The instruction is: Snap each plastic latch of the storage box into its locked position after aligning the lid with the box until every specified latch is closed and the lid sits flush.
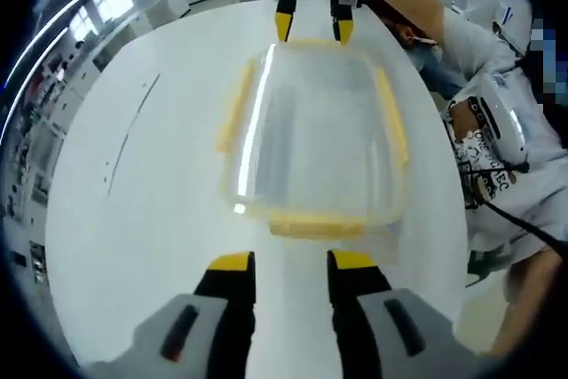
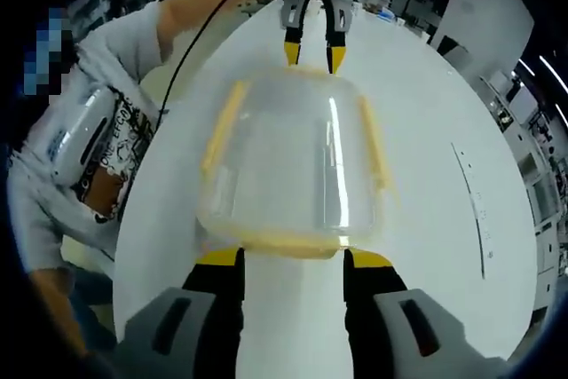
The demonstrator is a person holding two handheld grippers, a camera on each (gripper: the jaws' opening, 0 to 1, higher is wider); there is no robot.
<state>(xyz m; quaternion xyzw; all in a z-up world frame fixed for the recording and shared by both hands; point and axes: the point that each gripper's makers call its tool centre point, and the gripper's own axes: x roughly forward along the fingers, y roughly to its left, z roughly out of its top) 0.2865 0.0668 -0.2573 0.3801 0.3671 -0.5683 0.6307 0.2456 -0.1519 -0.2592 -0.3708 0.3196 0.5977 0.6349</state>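
A clear plastic storage box (image 1: 315, 135) with a clear lid (image 1: 319, 122) sits on a round white table (image 1: 142, 219), between the two grippers, which face each other across it. In the left gripper view, the left gripper (image 1: 290, 265) rises from the bottom with its yellow-tipped jaws spread apart, and its tips stop just short of the yellow latch (image 1: 318, 224) on the near short end of the box, not touching it. At the far end of the box the right gripper (image 1: 314, 26) reaches in from the top, its jaws also spread, with the tips at or just over the far latch (image 1: 312, 43); whether they touch it is hard to tell. Long yellow latches run along both sides, one on the left of the view (image 1: 235, 113) and one on the right (image 1: 392, 113). In the right gripper view, the same layout shows from the other end: the right gripper (image 2: 293, 262) has its jaws apart, with the tips right at the near yellow latch (image 2: 282, 241), and the left gripper (image 2: 314, 49) stands at the far end with its jaws apart. The lid (image 2: 288, 148) lies over the box (image 2: 284, 210), though blur hides whether it sits flush. A person in a white printed shirt (image 2: 84, 157) stands beside the table.
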